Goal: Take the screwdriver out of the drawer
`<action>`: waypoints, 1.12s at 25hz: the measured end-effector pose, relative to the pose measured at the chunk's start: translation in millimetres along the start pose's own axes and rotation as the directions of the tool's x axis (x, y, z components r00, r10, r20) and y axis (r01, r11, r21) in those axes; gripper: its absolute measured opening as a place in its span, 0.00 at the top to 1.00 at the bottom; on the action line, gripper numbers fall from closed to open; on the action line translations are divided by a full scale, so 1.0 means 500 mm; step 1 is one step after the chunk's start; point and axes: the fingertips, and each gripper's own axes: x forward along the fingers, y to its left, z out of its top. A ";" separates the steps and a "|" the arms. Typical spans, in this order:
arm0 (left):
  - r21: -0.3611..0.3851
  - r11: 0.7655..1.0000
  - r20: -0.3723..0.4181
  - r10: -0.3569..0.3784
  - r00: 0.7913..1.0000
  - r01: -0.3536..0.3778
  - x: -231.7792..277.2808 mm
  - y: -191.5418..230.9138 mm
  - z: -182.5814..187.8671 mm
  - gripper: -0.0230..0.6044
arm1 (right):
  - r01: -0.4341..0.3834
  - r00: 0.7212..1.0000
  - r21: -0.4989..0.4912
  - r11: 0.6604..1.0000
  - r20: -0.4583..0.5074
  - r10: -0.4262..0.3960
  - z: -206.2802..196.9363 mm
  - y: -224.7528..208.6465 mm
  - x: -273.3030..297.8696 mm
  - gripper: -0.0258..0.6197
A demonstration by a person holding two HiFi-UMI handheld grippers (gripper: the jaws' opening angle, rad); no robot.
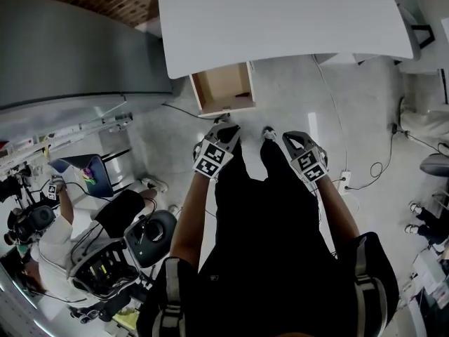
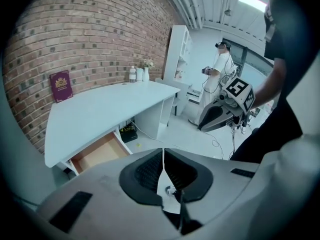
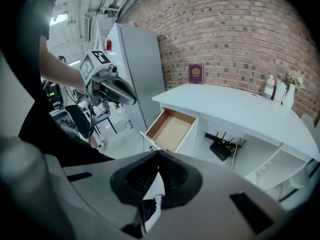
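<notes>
Head view: the left gripper (image 1: 223, 126) and right gripper (image 1: 295, 139) hung close in front of the open drawer (image 1: 224, 84) under the white tabletop (image 1: 280, 20). Both gripper views showed the fingers pressed together on nothing. The screwdriver could not be made out; the drawer's visible floor was bare wood.

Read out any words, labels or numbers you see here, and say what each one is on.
None can be read.
Maroon book: gold emblem, lettering too small to read.
Bottles: labels too small to read.
Marker cubes: black-and-white square patterns only, no words.
</notes>
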 end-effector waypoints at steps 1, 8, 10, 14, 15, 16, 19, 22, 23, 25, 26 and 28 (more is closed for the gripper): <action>0.015 1.000 -0.013 -0.013 1.000 0.013 0.013 0.006 -0.012 0.93 | 0.003 1.000 0.001 1.000 -0.010 -0.003 -0.007 0.001 0.005 0.87; 0.140 0.985 -0.158 -0.078 0.984 0.100 0.139 0.092 -0.080 0.93 | 0.058 0.997 0.079 0.995 -0.058 -0.054 -0.059 -0.002 0.043 0.87; 0.152 0.981 -0.187 -0.088 0.978 0.118 0.179 0.131 -0.105 0.93 | 0.066 0.995 0.094 0.993 -0.080 -0.059 -0.070 0.017 0.060 0.87; 0.185 0.972 -0.224 -0.099 0.970 0.142 0.273 0.189 -0.131 0.93 | 0.077 0.990 0.121 0.990 -0.128 -0.061 -0.110 0.044 0.075 0.87; 0.192 0.969 -0.237 -0.110 0.965 0.157 0.298 0.199 -0.138 0.93 | 0.082 0.989 0.128 0.988 -0.137 -0.064 -0.119 0.047 0.079 0.87; 0.201 0.964 -0.254 -0.120 0.960 0.174 0.322 0.208 -0.146 0.93 | 0.087 0.988 0.138 0.987 -0.141 -0.067 -0.127 0.051 0.084 0.87; 0.228 0.949 -0.316 -0.142 0.938 0.220 0.382 0.234 -0.186 0.93 | 0.096 0.987 0.179 0.979 -0.145 -0.071 -0.146 0.059 0.110 0.87; 0.240 0.935 -0.374 -0.158 0.914 0.260 0.430 0.248 -0.235 0.93 | 0.113 0.984 0.218 0.969 -0.157 -0.079 -0.171 0.065 0.133 0.87; 0.240 0.932 -0.395 -0.163 0.904 0.273 0.446 0.252 -0.254 0.93 | 0.119 0.983 0.235 0.965 -0.161 -0.082 -0.182 0.064 0.140 0.87; 0.235 0.926 -0.437 -0.171 0.883 0.295 0.479 0.262 -0.291 0.92 | 0.128 0.982 0.269 0.954 -0.169 -0.084 -0.200 0.062 0.153 0.87; 0.231 0.925 -0.455 -0.172 0.874 0.302 0.494 0.269 -0.307 0.92 | 0.129 0.982 0.281 0.951 -0.171 -0.082 -0.208 0.061 0.159 0.87; 0.224 0.924 -0.482 -0.173 0.859 0.311 0.524 0.282 -0.333 0.92 | 0.125 0.982 0.293 0.948 -0.175 -0.075 -0.221 0.060 0.169 0.87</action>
